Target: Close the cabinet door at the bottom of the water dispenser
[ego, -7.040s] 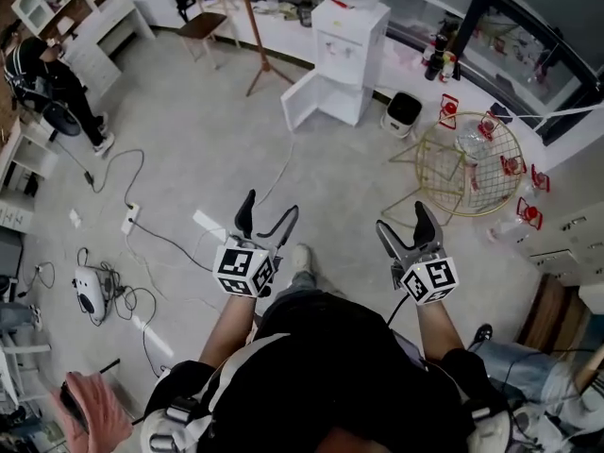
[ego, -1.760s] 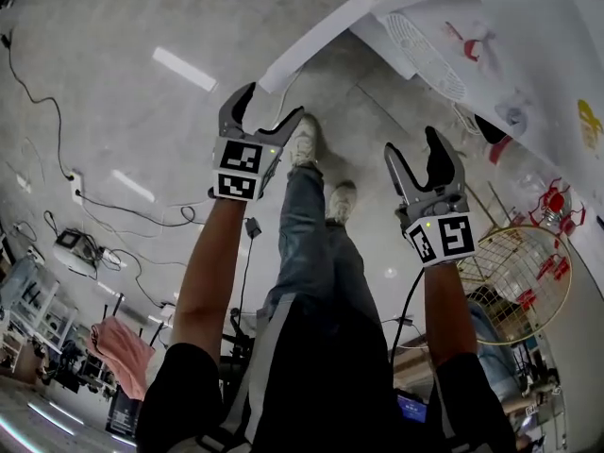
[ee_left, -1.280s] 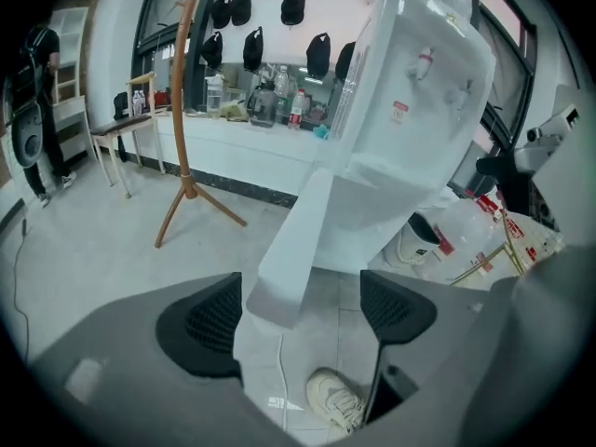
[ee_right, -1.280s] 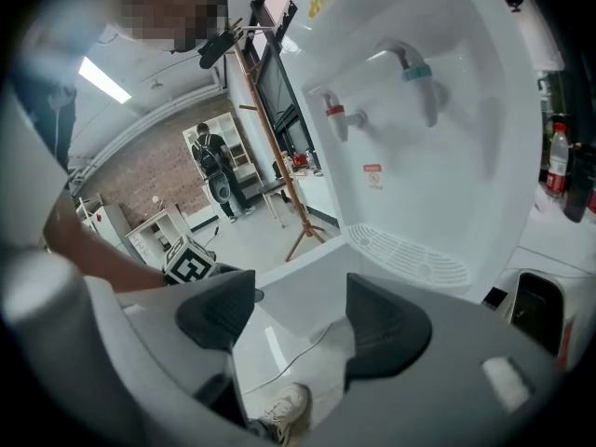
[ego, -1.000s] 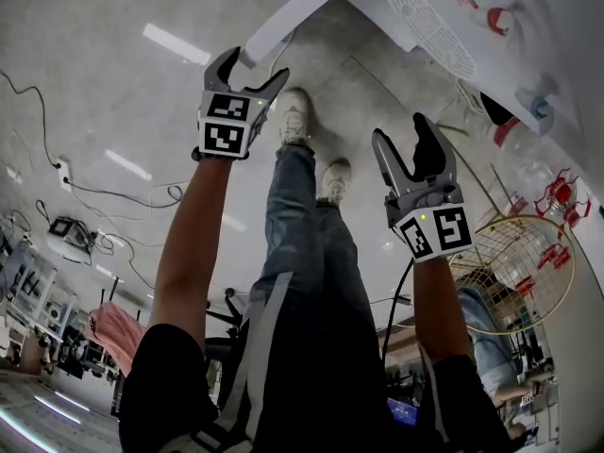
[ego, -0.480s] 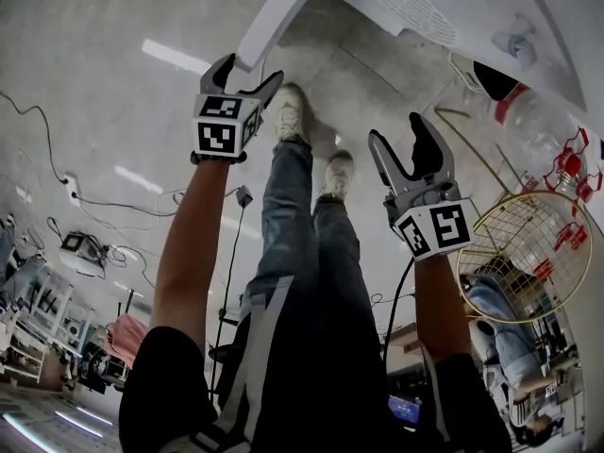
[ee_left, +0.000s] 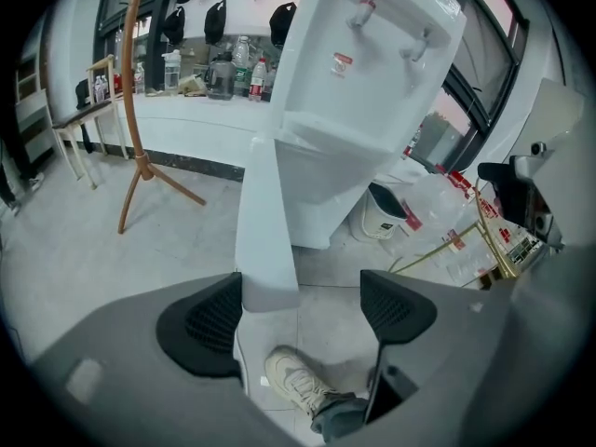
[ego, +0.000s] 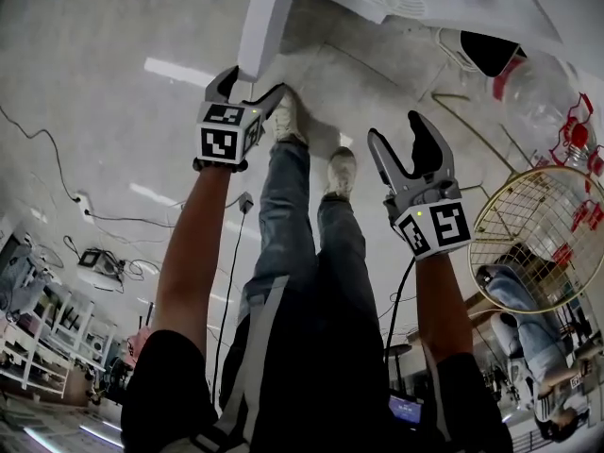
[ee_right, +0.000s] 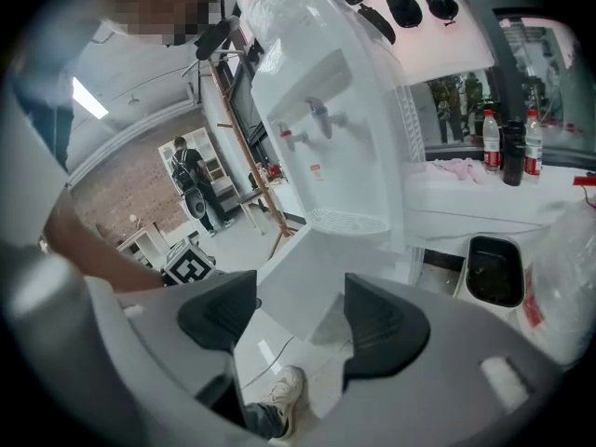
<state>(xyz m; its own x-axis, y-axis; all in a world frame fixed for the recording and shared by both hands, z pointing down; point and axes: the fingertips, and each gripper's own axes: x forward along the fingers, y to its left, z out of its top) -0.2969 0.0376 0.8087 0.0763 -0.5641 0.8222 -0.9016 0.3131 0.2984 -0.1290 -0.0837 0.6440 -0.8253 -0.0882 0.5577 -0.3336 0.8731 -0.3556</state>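
Observation:
The white water dispenser (ee_left: pixel 363 110) stands ahead with its bottom cabinet door (ee_left: pixel 265 222) swung wide open toward me. In the head view the door (ego: pixel 264 17) runs up from just beyond my left gripper (ego: pixel 243 91). In the left gripper view the door's free edge shows just inside the left pad (ee_left: pixel 214 319) of my left gripper (ee_left: pixel 303 310); its jaws stand wide apart and do not clamp the door. My right gripper (ego: pixel 401 135) hovers open to the right of my legs with nothing between its jaws. In its own view my right gripper (ee_right: pixel 300 317) faces the dispenser (ee_right: pixel 345 128).
A round gold wire table (ego: pixel 538 243) stands at the right, a white bin (ee_left: pixel 384 212) beside the dispenser. A wooden stand (ee_left: pixel 140 156) rises at the left. Cables (ego: pixel 94 215) lie on the floor. My shoes (ego: pixel 288 121) are just below the door.
Both grippers have moved forward toward the dispenser. The left gripper has come up to the door's free edge, which now lies between its jaws. Both pairs of jaws stayed open.

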